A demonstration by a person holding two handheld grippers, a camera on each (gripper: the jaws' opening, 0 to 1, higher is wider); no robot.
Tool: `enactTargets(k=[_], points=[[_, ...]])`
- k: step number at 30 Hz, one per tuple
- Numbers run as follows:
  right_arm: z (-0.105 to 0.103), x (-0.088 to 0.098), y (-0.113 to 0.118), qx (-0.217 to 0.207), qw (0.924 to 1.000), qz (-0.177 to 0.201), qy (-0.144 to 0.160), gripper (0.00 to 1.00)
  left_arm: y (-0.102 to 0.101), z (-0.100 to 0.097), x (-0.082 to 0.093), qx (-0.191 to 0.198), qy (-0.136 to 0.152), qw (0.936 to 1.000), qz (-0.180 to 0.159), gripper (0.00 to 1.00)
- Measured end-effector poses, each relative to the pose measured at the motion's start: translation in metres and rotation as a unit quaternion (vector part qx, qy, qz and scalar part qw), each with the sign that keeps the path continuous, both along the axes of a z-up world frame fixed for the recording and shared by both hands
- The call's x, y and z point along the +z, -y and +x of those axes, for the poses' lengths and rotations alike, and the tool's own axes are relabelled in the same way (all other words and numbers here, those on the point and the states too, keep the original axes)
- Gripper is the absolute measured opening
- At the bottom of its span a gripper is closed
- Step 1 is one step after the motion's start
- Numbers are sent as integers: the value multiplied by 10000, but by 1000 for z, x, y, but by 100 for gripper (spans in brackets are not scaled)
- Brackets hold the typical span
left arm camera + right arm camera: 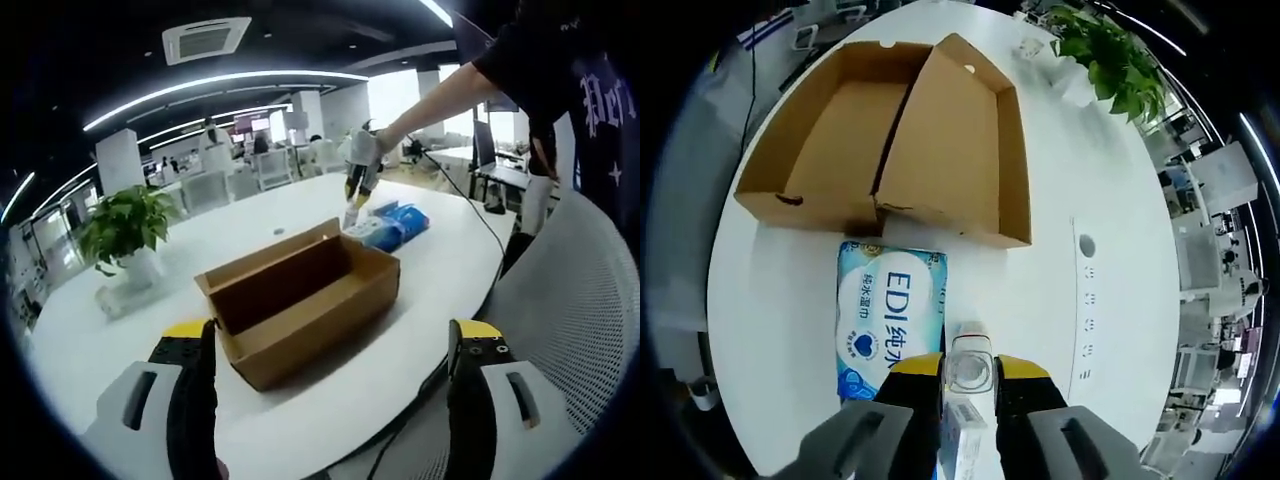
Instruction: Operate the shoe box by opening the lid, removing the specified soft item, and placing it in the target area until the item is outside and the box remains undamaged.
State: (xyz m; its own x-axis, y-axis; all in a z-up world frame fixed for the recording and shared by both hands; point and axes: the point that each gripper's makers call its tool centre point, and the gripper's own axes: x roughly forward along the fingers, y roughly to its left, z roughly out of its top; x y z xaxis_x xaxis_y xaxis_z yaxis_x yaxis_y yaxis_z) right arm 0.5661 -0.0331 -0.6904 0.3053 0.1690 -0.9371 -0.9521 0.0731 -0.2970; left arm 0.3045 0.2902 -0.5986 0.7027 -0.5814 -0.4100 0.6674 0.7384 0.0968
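Potted plant: I am seeing a green leafy plant in a white pot (128, 235) sitting at the far left of the round white table (90, 330); in the right gripper view it (1110, 62) is standing at the table's far right edge.
Left gripper: my left gripper (335, 395) is hovering at the near edge of the table, its black jaws with yellow tips standing wide apart and holding nothing.
Shoe box: the open brown cardboard shoe box (300, 295) is lying in the middle of the table, lid folded back on the far side, and I am looking into a bare interior. In the right gripper view the box (890, 140) is lying far of the pack, touching or almost touching its far edge.
Soft item: the blue soft pack of wet wipes with white lettering (890, 320) is lying flat on the table outside the box; in the left gripper view it (393, 225) is sitting right of and beyond the box.
Right gripper: my right gripper (968, 372) is closing its jaws on a small clear-and-white object (968, 365) I cannot identify, just right of the pack; in the left gripper view a person's hand is holding it (352, 212) over the pack.
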Motion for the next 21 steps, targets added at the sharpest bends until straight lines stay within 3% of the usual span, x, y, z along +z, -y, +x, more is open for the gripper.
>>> enactTargets(k=[8, 21], points=[[-9, 2, -2, 53, 9997, 0, -252, 14, 1, 1, 0, -16, 11, 10000, 1, 96], [2, 8, 3, -12, 9999, -22, -150, 15, 2, 1, 0, -37, -6, 10000, 11, 95]])
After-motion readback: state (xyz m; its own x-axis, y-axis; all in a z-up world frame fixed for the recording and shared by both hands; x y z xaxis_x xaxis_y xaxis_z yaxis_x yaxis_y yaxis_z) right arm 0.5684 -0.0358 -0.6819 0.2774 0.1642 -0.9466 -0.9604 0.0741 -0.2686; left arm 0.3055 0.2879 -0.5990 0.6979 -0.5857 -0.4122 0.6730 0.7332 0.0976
